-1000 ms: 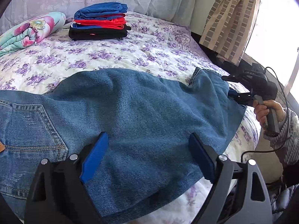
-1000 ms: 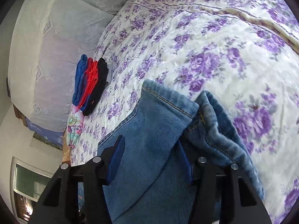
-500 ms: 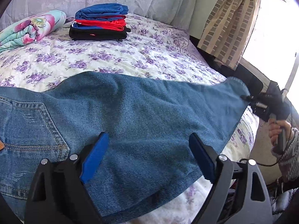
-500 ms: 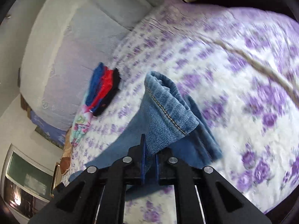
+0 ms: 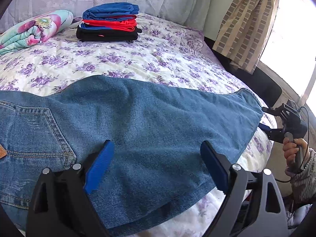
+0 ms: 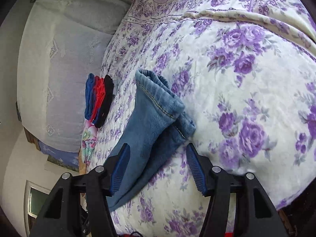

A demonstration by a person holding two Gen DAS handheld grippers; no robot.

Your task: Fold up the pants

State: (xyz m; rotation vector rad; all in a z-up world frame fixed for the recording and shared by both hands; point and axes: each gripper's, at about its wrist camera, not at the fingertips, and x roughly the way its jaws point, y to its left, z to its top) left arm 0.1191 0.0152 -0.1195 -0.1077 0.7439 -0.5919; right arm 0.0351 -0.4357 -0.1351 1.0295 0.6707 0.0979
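Since a moment ago your right tongs (image 6: 158,166) have just been opening, letting go the hem of the jeans (image 5: 150,130), which lies between the spread pads. Your left tongs (image 5: 156,164) hover apart over the thigh. Smooth the leg flat on the bed (image 6: 246,79) before folding toward nine o'clock; folded clothes (image 5: 108,22) wait at eleven.

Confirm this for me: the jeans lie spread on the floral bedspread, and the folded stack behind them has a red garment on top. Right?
Not quite. The left wrist view shows the folded stack topped by a blue garment; red sits beneath it. The jeans do lie spread on the floral bedspread.
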